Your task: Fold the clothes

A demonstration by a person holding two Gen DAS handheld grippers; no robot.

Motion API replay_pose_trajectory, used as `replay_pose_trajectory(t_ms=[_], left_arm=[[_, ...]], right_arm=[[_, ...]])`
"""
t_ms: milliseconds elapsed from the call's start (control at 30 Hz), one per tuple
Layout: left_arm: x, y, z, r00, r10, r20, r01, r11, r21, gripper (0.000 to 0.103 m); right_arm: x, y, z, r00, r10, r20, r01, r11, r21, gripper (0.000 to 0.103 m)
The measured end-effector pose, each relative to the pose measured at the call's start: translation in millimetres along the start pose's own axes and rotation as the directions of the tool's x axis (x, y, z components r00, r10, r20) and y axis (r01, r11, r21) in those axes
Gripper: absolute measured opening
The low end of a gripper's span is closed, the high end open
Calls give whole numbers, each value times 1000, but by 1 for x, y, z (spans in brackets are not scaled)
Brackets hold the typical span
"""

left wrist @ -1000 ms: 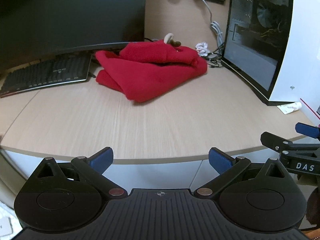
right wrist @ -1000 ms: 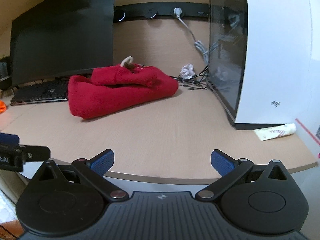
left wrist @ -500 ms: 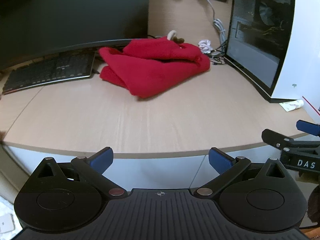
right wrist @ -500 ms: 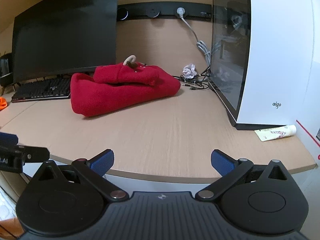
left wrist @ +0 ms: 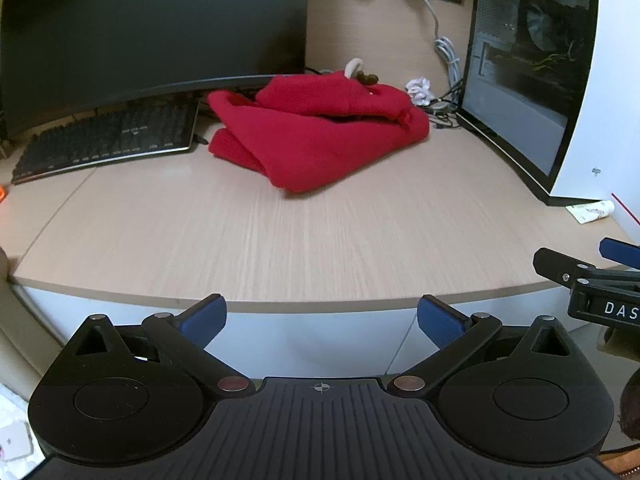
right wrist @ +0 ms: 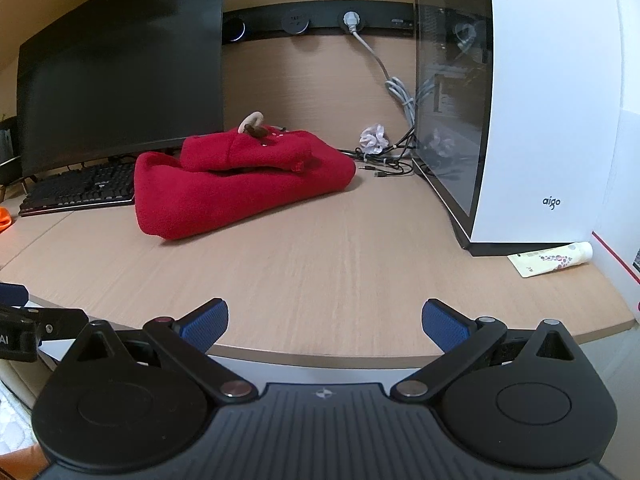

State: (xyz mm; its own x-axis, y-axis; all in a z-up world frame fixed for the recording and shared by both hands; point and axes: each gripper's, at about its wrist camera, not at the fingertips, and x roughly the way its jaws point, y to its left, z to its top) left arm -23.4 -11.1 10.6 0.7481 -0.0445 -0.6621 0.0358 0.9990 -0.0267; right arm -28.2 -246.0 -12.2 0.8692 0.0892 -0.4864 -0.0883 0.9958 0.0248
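Red garment [left wrist: 320,136] bundled at desk [left wrist: 280,240] rear, long axis left-right, dead ahead of both wide-open, empty grippers—left gripper [left wrist: 320,314], right gripper [right wrist: 325,318]—neither clearly nearer.

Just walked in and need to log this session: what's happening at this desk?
A person holds two tongs at the near edge of the desk, facing a red garment that lies in a folded bundle beside the keyboard and in front of the monitor. The left tongs and the right tongs are both open, empty and well short of the cloth. Nothing is being gripped at this moment.
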Motion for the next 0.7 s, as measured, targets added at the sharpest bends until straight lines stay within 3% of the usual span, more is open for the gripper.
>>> replay_pose_trajectory(t_ms=[700], left_arm=[[6, 4, 1, 1000, 0, -13, 0, 1000, -9, 103]], right_arm=[[6, 0, 3, 1000, -6, -10, 6, 1000, -3, 103]])
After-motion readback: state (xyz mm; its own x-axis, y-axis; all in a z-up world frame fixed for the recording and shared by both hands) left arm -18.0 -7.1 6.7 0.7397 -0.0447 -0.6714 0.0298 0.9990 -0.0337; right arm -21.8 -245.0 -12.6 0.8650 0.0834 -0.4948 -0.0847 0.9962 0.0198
